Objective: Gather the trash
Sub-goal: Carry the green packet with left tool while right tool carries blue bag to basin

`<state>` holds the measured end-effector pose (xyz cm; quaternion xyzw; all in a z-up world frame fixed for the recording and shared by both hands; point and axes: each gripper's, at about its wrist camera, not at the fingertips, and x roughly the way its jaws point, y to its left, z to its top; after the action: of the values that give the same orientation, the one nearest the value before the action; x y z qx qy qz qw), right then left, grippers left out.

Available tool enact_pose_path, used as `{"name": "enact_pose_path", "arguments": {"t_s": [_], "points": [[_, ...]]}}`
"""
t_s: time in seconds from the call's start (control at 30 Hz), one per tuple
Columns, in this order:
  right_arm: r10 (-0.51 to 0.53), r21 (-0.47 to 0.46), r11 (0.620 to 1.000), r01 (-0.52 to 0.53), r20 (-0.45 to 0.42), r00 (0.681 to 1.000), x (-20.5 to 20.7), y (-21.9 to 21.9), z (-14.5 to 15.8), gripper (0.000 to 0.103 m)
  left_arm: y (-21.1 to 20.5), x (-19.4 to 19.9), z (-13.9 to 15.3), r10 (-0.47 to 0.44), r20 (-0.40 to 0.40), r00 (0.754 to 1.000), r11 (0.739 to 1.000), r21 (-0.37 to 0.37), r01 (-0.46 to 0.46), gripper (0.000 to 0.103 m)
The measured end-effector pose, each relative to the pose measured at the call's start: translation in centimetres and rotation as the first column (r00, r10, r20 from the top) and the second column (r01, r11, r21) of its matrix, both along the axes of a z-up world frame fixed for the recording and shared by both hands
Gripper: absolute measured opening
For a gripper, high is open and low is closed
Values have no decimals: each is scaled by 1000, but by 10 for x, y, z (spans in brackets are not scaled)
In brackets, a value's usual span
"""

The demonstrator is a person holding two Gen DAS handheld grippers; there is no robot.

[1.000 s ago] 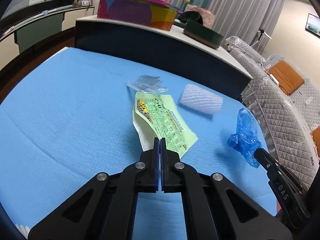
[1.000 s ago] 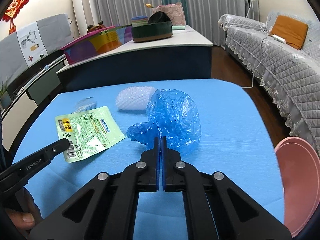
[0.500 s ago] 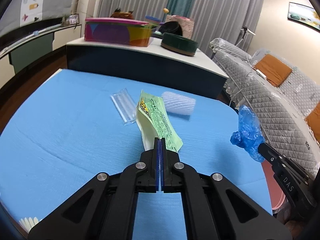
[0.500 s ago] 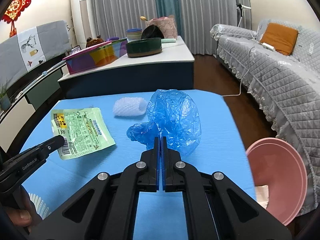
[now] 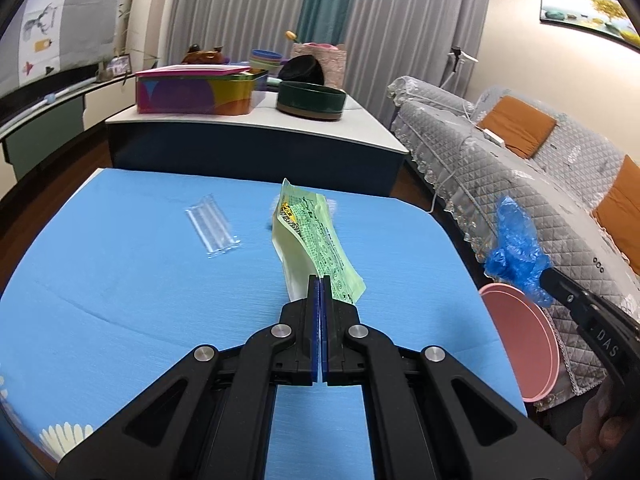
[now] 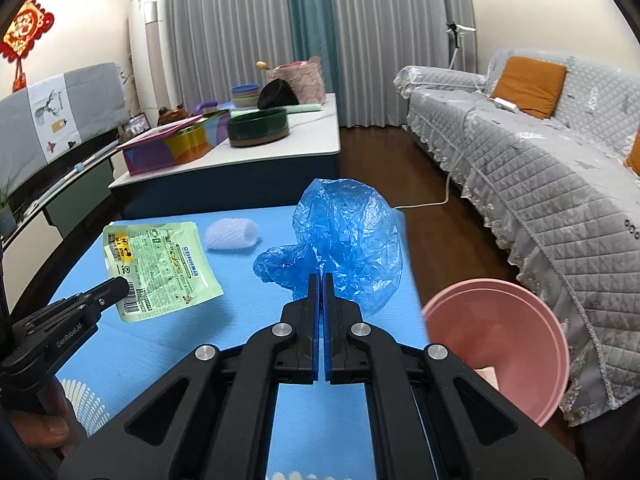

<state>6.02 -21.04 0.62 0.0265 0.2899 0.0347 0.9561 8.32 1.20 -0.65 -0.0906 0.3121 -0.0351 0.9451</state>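
Both grippers are loaded and lifted off the blue tabletop [image 5: 120, 300]. The left gripper [image 5: 320, 278] is clenched on the near corner of a green printed pouch [image 5: 316, 240], which hangs tilted above the middle of the table. The right gripper [image 6: 321, 276] is clamped on a crumpled blue plastic bag [image 6: 348, 236], held over the table's right edge. The pink bin [image 6: 500, 336] stands on the floor just off the table's near right corner, below and to the right of the bag (something pale already lies inside it).

The step in hand looks like carrying both pieces to that bin. To do it well, bring the bag fully over the bin's mouth before letting go, since thin film drifts as it falls; lowering it close to the rim first would help. The pouch is pinched only at a corner, so keep the grip firm and swing it across smoothly, with its free end clear of the table edge.

Still on the table: a white foam net sleeve [image 6: 231, 234] at the far side and a clear plastic wrapper [image 5: 212, 224] to the left.
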Motion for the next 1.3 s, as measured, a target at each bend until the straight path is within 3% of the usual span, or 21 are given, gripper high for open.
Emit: {"name": "enact_pose_path", "arguments": {"t_s": [0.7,1.3], "points": [[-108,27,994,108,-5,994,-12,-59,-6,2,-61,2,4,-112,29,993,993,49,111,0],[-197,38,980,197,-1,980,-21,-108,-8,2,-120,5,5,-225,46,973,972,85,221,0]]}}
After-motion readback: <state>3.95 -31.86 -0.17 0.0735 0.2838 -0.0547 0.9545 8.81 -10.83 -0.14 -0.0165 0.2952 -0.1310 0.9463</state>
